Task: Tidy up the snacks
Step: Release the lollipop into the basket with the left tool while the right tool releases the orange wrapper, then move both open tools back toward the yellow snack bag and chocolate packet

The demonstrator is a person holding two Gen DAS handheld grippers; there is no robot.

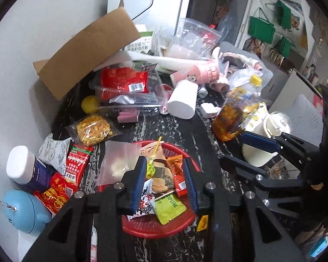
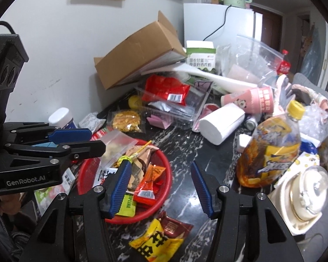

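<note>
The yellow snack packet [image 2: 156, 243] is lying flat and crinkled on the dark table [image 2: 192, 144], just outside the red basket [image 2: 167, 172], directly below and ahead of the right gripper [image 2: 160, 187], whose jaws are standing apart on nothing. The left gripper [image 1: 165, 185] is hovering farther off over the basket, jaws narrowly apart, gripping nothing I can see.

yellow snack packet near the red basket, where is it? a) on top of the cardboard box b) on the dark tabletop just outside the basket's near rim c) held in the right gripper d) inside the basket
b: in the right wrist view the yellow snack packet lies flat on the dark tabletop, just outside the near rim of the red basket, with nothing gripping it.
</note>
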